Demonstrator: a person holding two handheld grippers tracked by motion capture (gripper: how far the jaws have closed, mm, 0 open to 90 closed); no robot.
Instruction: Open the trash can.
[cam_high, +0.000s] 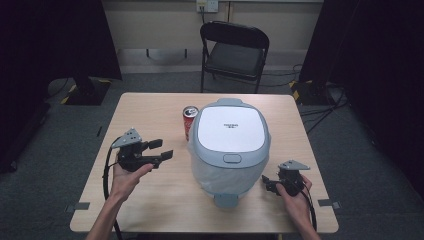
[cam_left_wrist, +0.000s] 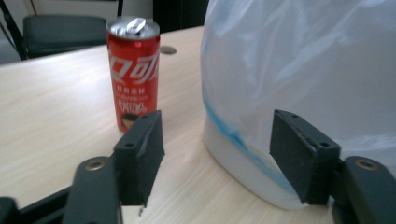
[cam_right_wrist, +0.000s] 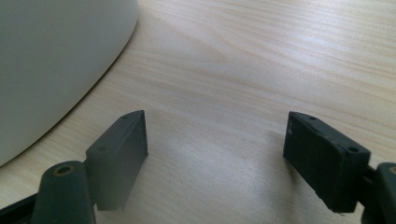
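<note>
- Holding my left gripper (cam_high: 162, 149) above the tabletop (cam_high: 150, 110), left of the bin, I see its jaws spread wide with nothing between them.
- In the left gripper view the red can (cam_left_wrist: 134, 70) stands upright just beside the bag-lined white bin (cam_left_wrist: 299, 70).
- My right gripper (cam_high: 269, 184) sits low by the bin's (cam_high: 229, 145) right side, jaws parted and empty over bare wood.
- The bin's grey lid (cam_high: 229, 131) is closed.
</note>
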